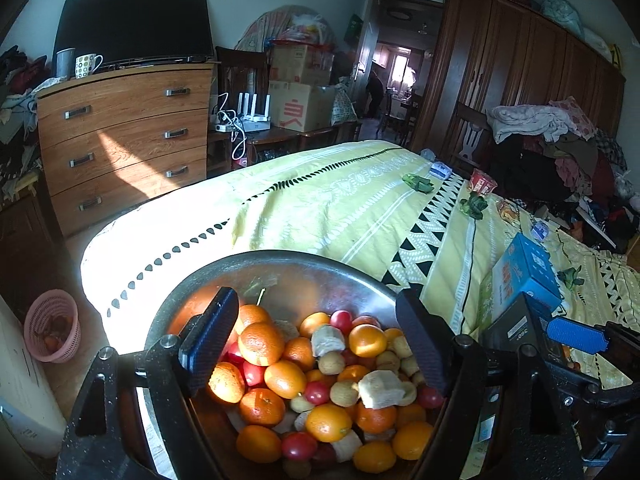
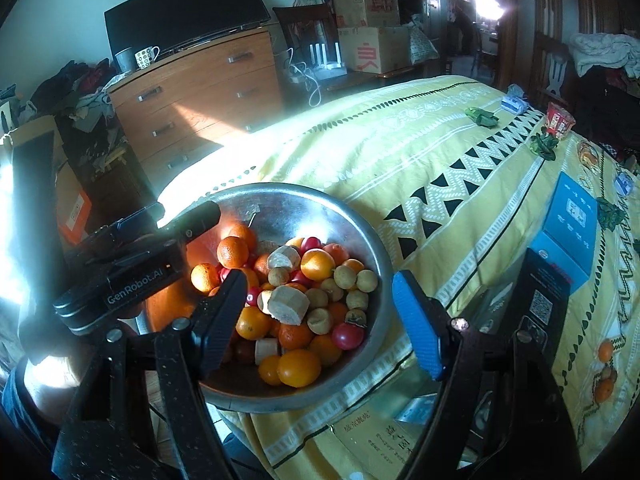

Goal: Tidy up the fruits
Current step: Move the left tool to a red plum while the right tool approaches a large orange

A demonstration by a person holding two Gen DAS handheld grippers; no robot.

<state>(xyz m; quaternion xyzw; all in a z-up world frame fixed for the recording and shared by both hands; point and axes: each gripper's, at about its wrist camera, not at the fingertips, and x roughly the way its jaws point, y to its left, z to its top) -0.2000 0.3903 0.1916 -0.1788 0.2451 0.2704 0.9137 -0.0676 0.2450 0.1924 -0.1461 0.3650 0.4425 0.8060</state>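
Observation:
A metal bowl (image 1: 288, 268) (image 2: 380, 280) sits at the near edge of a bed with a yellow patterned cover. It is heaped with oranges (image 1: 261, 342) (image 2: 298, 367), small red fruits (image 1: 299, 445) (image 2: 347, 335), small tan round fruits (image 2: 344, 276) and pale cut chunks (image 1: 380, 389) (image 2: 289, 304). My left gripper (image 1: 320, 348) is open and empty, its jaws spread just above the fruit. My right gripper (image 2: 320, 328) is open and empty, over the bowl's near right part. The left gripper's body (image 2: 120, 280) shows at the bowl's left rim.
A blue box (image 1: 528, 272) (image 2: 570, 226) lies on the bed right of the bowl, with a dark box (image 2: 540, 296) near it. A few loose oranges (image 2: 605, 372) lie on the cover at right. A pink basket (image 1: 52, 330) stands on the floor left. A wooden dresser (image 1: 124, 132) stands beyond.

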